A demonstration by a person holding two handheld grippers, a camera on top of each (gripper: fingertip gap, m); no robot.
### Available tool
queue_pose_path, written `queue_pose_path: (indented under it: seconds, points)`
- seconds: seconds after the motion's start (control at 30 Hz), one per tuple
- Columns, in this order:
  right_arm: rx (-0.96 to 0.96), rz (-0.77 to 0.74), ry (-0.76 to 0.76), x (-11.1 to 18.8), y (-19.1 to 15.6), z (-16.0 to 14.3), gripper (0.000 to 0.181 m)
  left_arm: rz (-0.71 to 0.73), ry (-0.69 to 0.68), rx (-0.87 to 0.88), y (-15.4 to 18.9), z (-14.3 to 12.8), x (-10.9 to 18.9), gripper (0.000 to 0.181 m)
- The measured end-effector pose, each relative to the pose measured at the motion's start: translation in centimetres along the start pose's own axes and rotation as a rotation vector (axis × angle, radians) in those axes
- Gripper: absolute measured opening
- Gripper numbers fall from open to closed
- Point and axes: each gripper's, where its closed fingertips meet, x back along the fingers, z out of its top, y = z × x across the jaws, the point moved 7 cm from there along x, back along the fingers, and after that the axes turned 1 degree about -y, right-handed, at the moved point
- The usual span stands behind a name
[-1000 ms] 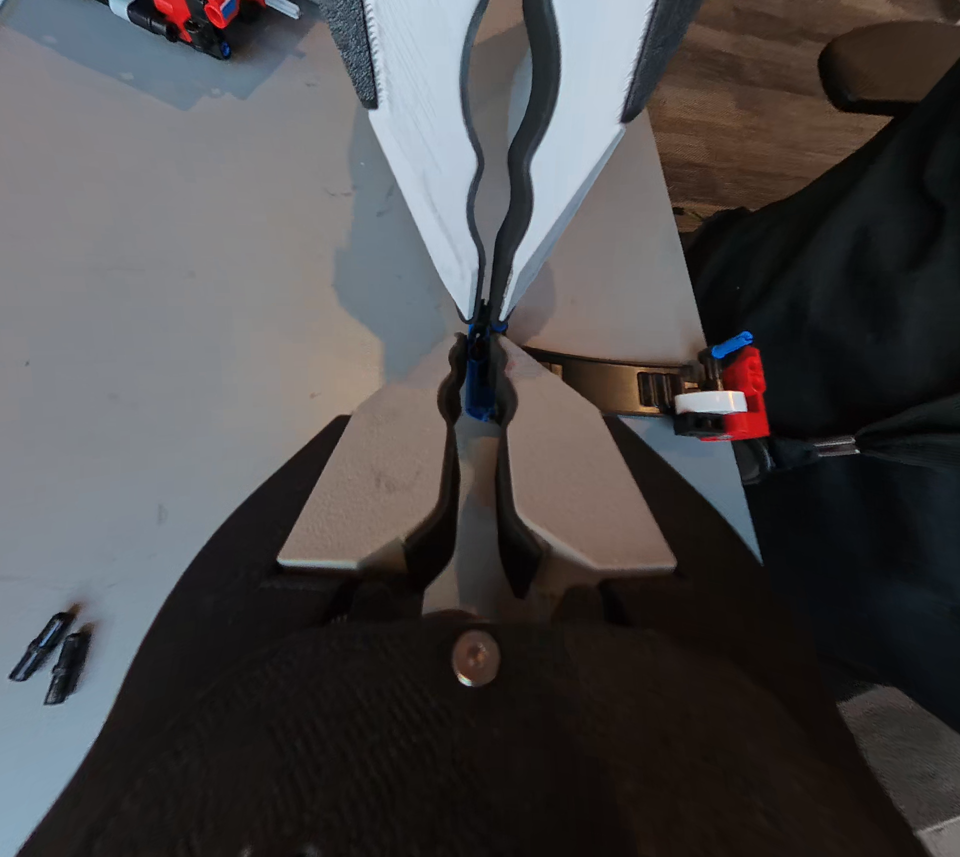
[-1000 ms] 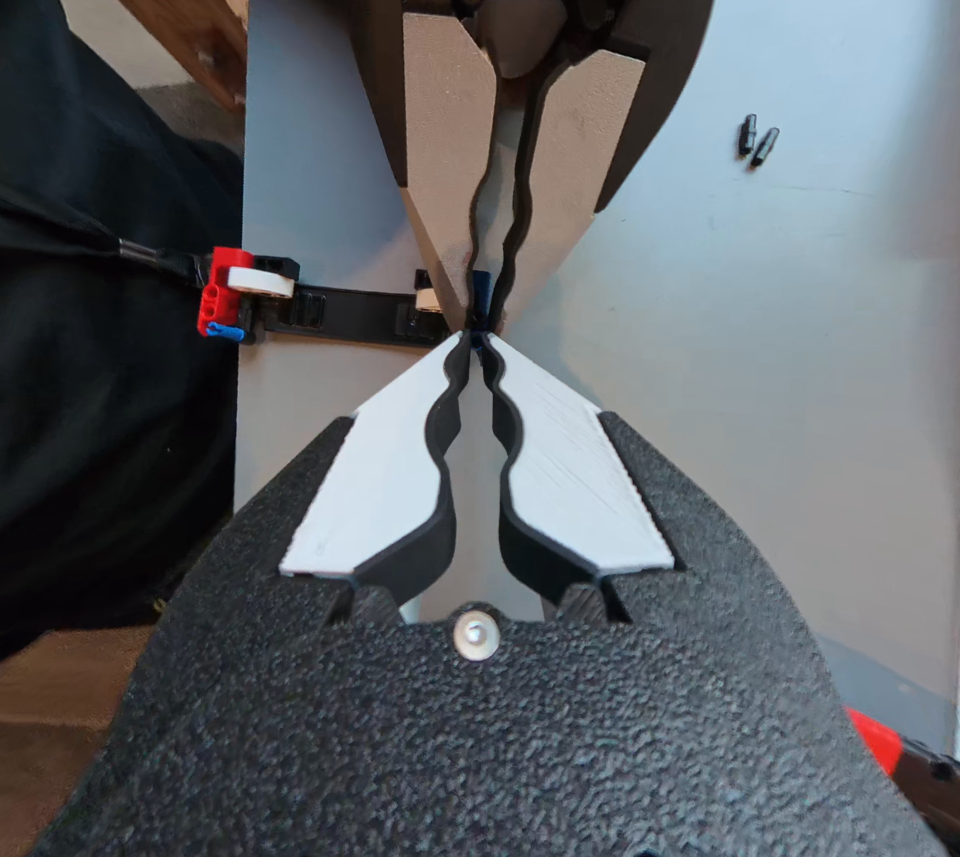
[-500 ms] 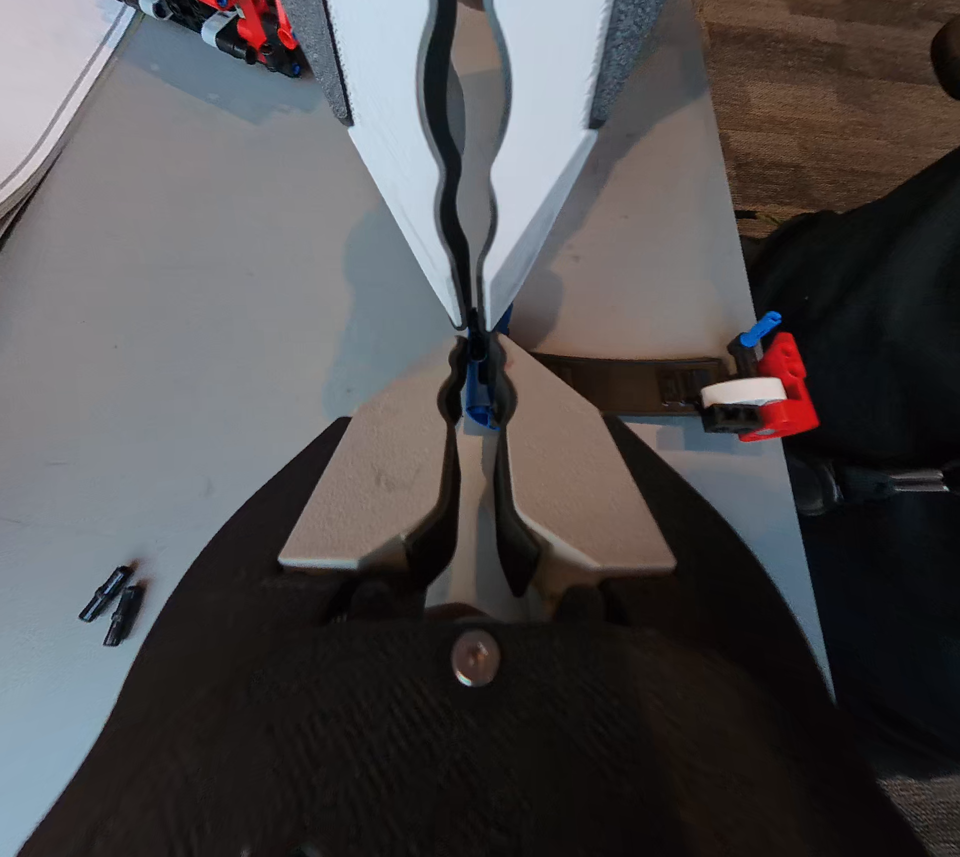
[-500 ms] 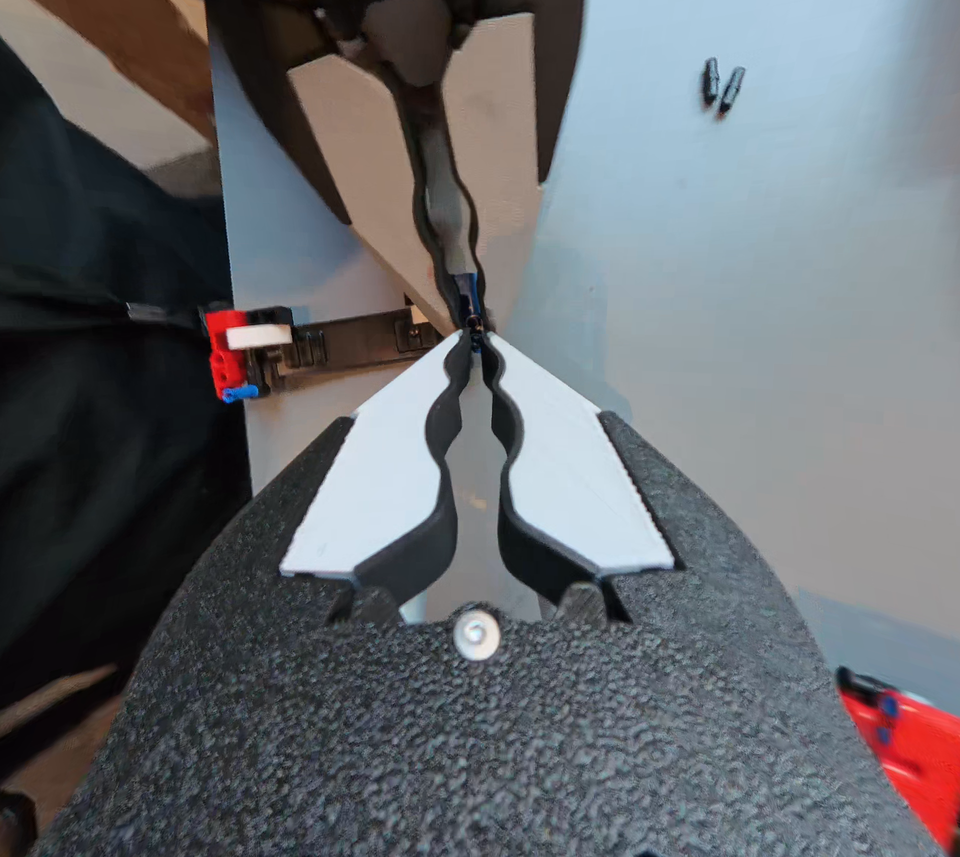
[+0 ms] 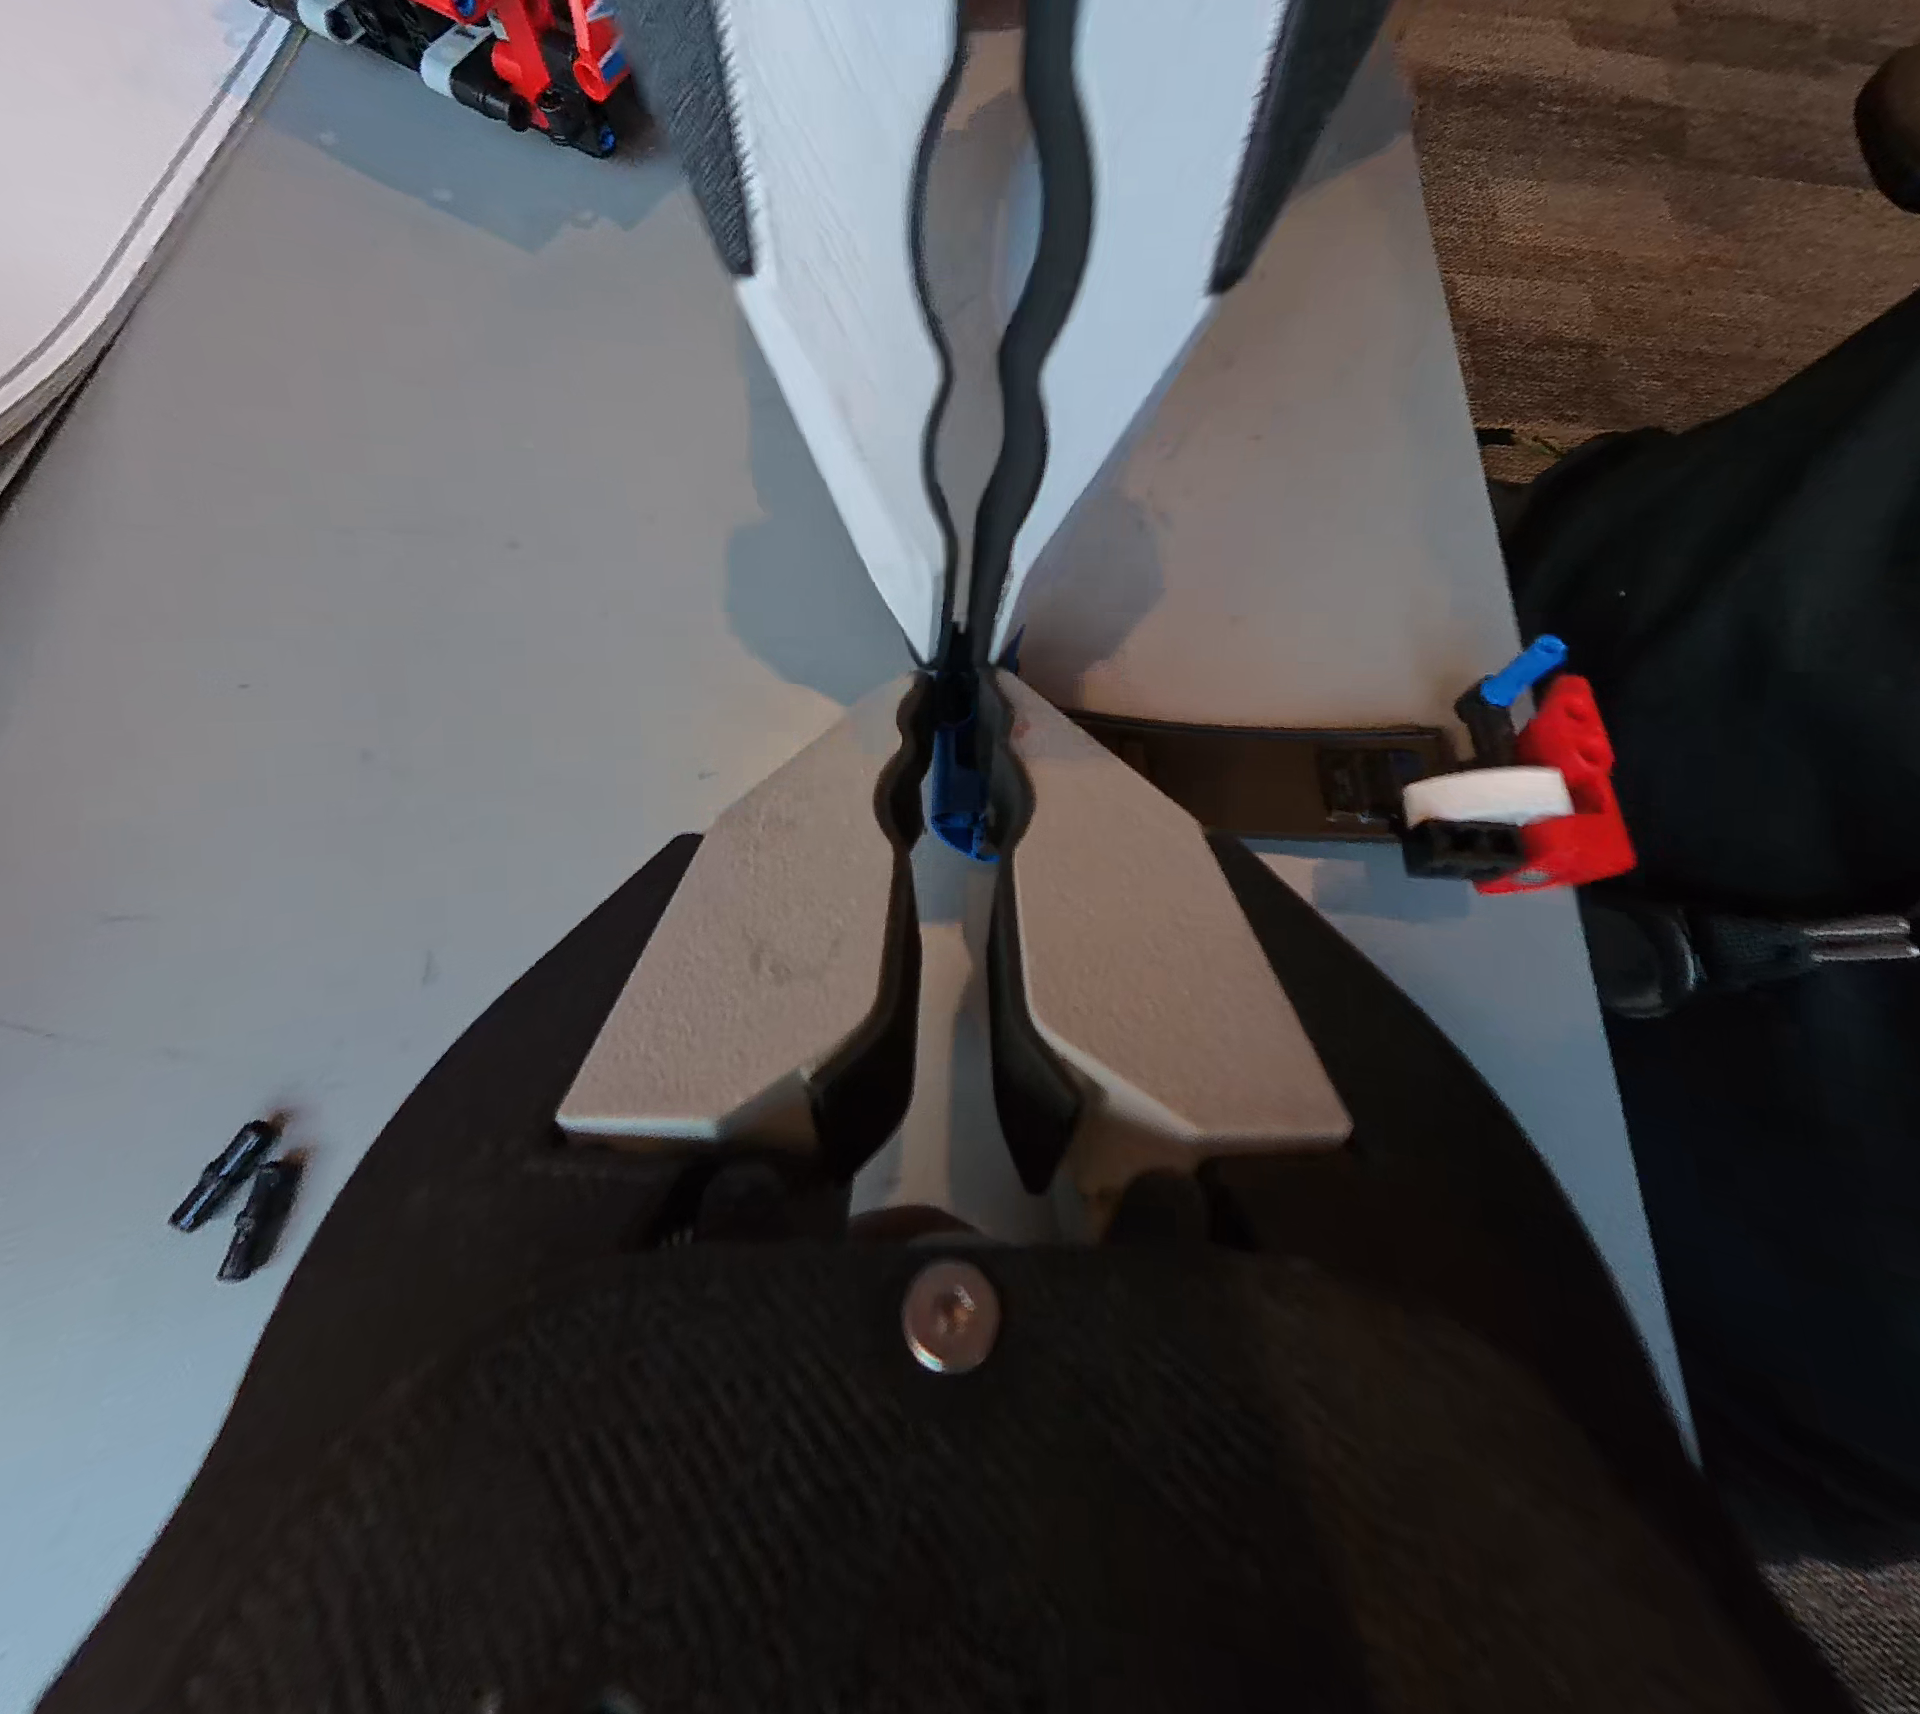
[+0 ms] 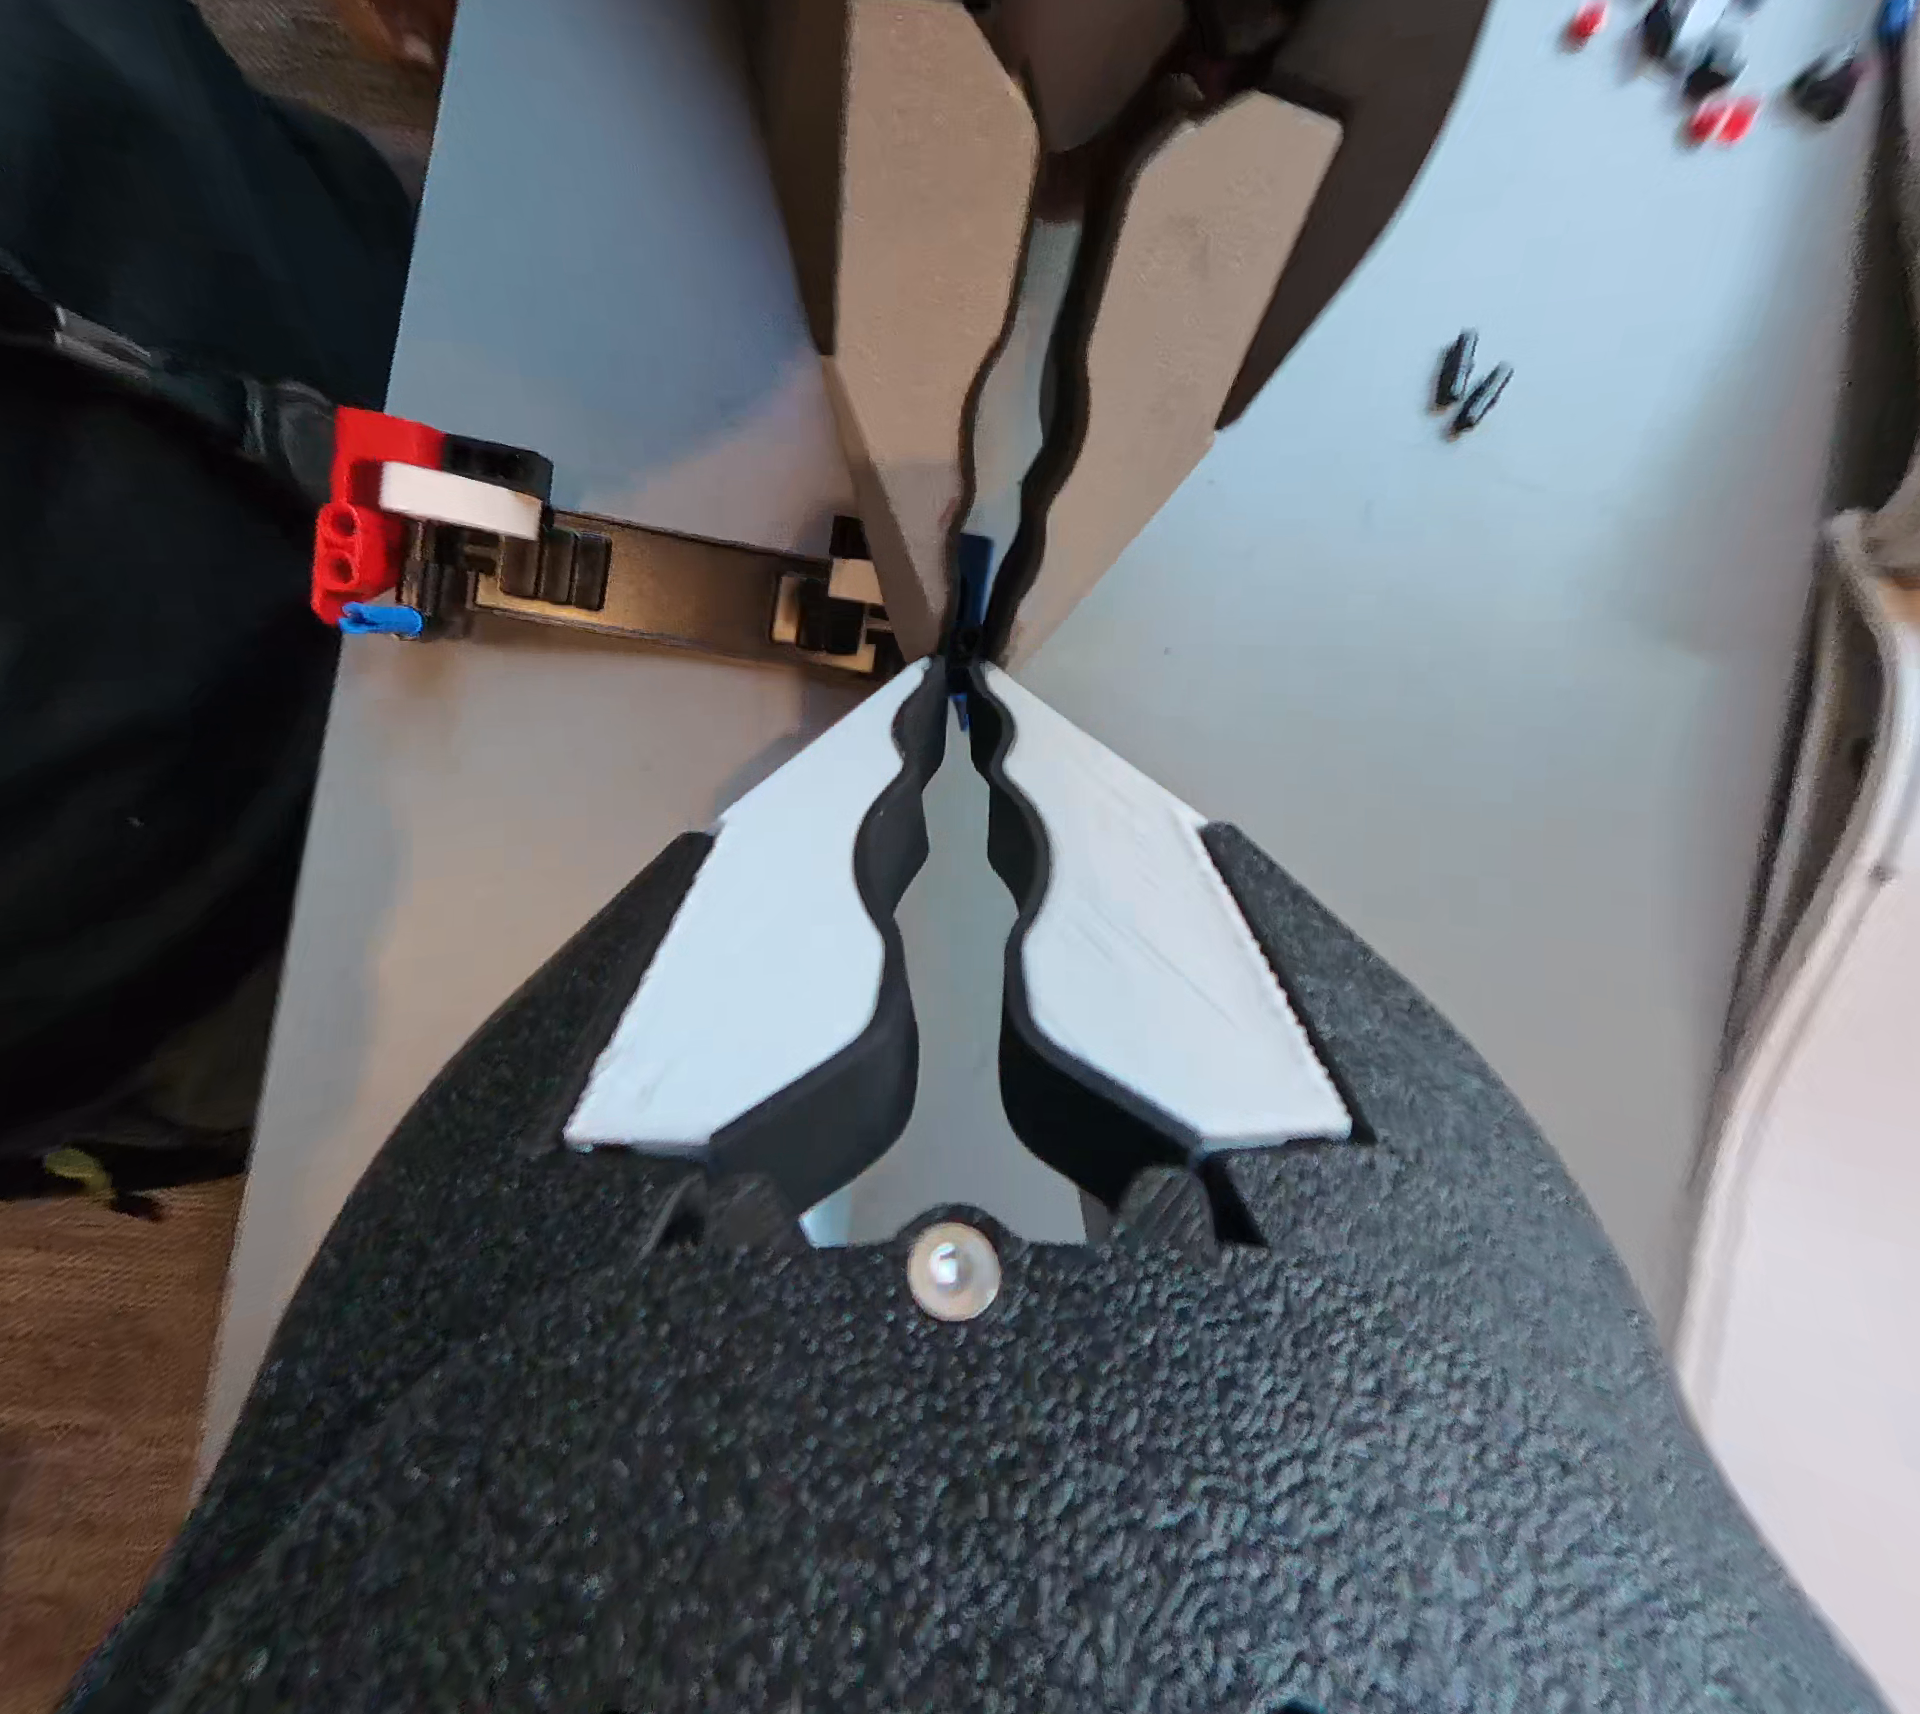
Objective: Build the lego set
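Two claws [image 5: 961, 708] [image 6: 961, 677] pinching blue pin [image 5: 954, 791], table edge [image 5: 1496, 584] beside

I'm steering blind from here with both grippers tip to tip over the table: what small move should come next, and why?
Probably press the two tips straight together. The left gripper is shut on a blue pin, and the right gripper pinches a small dark piece at that pin's end; how far they are seated is hidden. The long black sub-assembly waits on the table.
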Motion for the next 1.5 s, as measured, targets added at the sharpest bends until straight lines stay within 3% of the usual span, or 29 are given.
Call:
queue_pose_path:
  seconds: [0.23,0.43,0.57,0.8,0.9,1.1,1.5]
  points:
    - [-0.496,0.210,0.108,-0.5,1.4,-1.1,0.005,-0.011,0.008,0.003,-0.2,-0.1,0.1,0.004]
    - [-0.640,0.182,0.311,1.5,2.6,-1.9,0.014,-0.038,0.028,0.004,-0.3,-0.1,0.4,0.004]
    - [-0.776,0.227,0.322,1.4,2.5,-3.1,0.023,-0.033,0.036,-0.008,-0.3,0.0,0.4,0.004]
    - [-0.983,0.507,0.337,-0.7,2.0,-2.9,0.029,-0.003,0.075,-0.073,0.0,0.2,0.7,0.005]
    - [-1.028,0.567,0.339,-1.1,2.1,-3.0,0.020,0.017,0.078,-0.091,0.1,0.3,0.8,0.005]
    - [-1.104,0.645,0.402,-1.6,2.1,-3.4,0.021,0.058,0.067,-0.152,0.3,0.2,0.8,0.004]
    - [-1.033,0.504,0.414,-1.2,2.4,-3.2,0.010,0.030,0.116,-0.088,-0.4,0.4,1.2,0.004]
